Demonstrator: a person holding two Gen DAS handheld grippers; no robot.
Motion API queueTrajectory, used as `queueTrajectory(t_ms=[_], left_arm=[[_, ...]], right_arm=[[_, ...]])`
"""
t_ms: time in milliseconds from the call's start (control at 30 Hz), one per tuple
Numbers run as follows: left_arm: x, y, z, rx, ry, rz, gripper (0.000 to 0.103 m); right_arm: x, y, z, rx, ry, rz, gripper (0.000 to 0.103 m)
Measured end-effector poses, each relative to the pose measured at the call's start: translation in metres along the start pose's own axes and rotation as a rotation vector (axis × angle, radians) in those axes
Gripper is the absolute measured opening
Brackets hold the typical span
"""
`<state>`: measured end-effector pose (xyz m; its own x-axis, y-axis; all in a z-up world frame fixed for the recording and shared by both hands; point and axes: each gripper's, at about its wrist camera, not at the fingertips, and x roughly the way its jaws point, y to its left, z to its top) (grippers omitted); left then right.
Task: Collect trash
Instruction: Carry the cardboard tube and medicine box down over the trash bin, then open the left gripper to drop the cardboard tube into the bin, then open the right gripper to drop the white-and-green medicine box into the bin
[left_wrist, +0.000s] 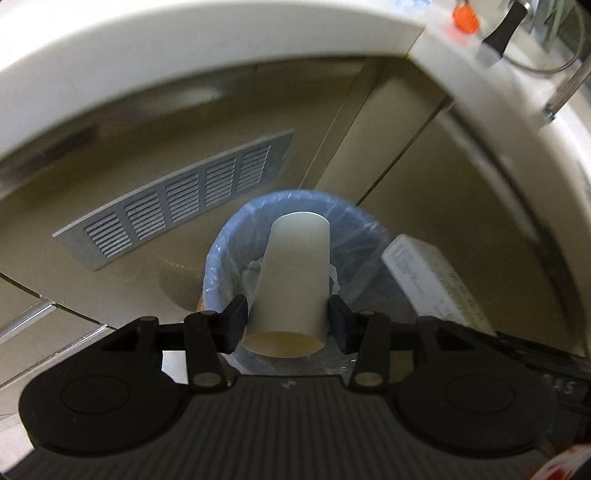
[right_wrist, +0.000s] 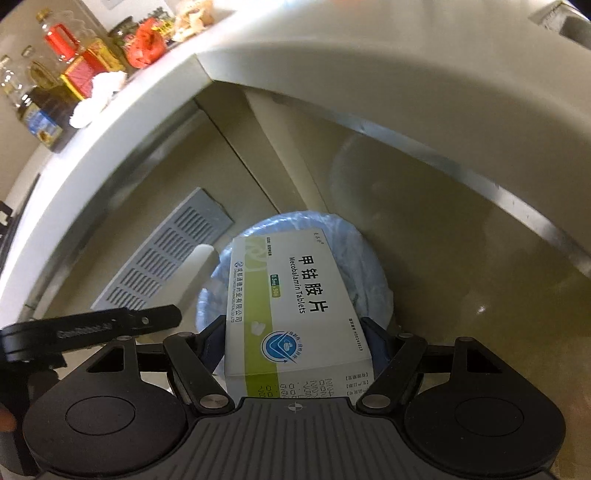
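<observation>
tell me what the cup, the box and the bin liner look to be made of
Cup: likely paper, with matte off-white walls and a thin rim.
Box: printed cardboard, slightly glossy, with folded edges and a tablet label.
Bin liner: thin translucent bluish plastic film, wrinkled over the bin rim.

Both claws pitched steeply downward, left claw (left_wrist: 288, 317) and right claw (right_wrist: 295, 343) each clamped.
</observation>
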<state>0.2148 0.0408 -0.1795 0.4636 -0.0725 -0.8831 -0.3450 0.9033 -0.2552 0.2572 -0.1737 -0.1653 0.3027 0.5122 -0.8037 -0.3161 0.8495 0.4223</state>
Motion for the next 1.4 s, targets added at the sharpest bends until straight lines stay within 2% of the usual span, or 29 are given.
queueTrajectory(t_ms=[467,633,667,733,1100,1400], left_arm=[[0.048,0.012,0.001,-0.022,0.044,0.063,0.044],[0.055,0.016,0.006,-0.031,0.035,0.054,0.044],[0.056,0.017,0.006,-0.030,0.028,0.052,0.051],[0.056,0.018,0.004,-0.017,0.021,0.044,0.055],[0.045,0.025,-0.001,-0.016,0.022,0.017,0.055],[0.035,0.032,0.001,-0.014,0.001,0.037,0.055]], right_arm=[[0.019,-0.001,-0.002,0.027,-0.006,-0.039,0.074],[0.021,-0.001,-0.003,0.032,-0.013,-0.049,0.074],[0.021,-0.002,-0.003,0.032,-0.015,-0.051,0.074],[0.022,-0.001,-0.003,0.030,-0.015,-0.053,0.074],[0.031,0.003,0.000,0.009,0.007,-0.037,0.074],[0.052,0.007,0.001,-0.029,0.016,-0.033,0.074]])
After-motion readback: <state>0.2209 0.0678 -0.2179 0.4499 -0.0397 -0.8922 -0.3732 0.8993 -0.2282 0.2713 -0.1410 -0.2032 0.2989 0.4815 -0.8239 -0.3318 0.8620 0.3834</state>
